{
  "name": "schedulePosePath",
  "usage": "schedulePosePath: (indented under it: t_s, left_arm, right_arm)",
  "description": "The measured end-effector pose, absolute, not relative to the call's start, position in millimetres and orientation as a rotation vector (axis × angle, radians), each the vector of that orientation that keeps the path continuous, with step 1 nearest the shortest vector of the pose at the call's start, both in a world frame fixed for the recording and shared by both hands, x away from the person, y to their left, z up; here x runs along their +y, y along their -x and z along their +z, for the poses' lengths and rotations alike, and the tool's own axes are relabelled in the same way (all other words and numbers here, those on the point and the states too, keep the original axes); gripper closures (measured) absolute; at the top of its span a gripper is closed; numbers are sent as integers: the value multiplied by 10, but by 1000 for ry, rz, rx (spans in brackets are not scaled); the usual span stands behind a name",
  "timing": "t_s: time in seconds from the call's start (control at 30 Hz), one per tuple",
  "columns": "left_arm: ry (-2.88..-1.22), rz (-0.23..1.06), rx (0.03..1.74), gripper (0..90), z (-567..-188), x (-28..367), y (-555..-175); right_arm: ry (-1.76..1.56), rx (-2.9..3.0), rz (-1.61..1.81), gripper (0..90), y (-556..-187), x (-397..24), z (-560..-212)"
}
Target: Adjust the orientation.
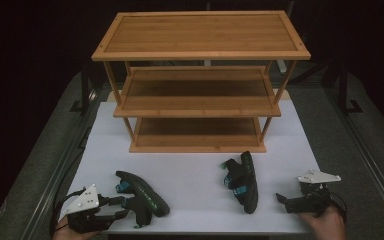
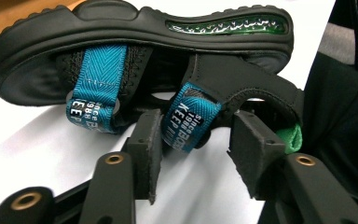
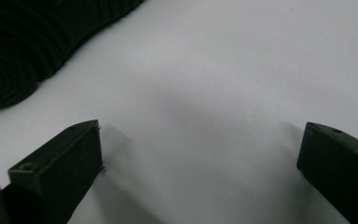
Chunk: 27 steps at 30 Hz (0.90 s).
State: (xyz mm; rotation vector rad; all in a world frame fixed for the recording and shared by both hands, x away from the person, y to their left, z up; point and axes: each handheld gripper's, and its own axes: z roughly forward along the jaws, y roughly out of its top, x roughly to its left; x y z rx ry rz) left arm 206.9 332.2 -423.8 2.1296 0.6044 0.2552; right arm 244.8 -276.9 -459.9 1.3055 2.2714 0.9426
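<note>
Two sandals [image 1: 140,197] [image 1: 242,181] overhead; close up, left gripper [image 2: 196,140] around a blue strap [image 2: 189,119], right gripper [image 3: 198,154] wide.

— What is the left sandal [image 1: 141,196] like?

— Black, with a thick ridged sole, teal straps printed with white lettering and a green patch in the sole's edge. It lies tipped on its side near the front left of the white tabletop [image 1: 195,165], straps facing the person.

— And the right sandal [image 1: 243,181]?

— The same make, also on its side, toward the front right, running lengthwise away from the person, well apart from the first.
</note>
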Motion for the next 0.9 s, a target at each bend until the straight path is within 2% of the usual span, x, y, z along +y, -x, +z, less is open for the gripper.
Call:
schedulePosePath:
  t_s: [0.23,0.9]
  left_arm:
    - [-2148,282,565,674,-4191,3257,-2113]
    - [-2047,231,533,711,-3978,2964,-2524]
  right_arm:
    - [-1305,2272,942,0,-2449,-2769,-4599]
    - [-1306,2271,942,0,-2446,-2769,-4599]
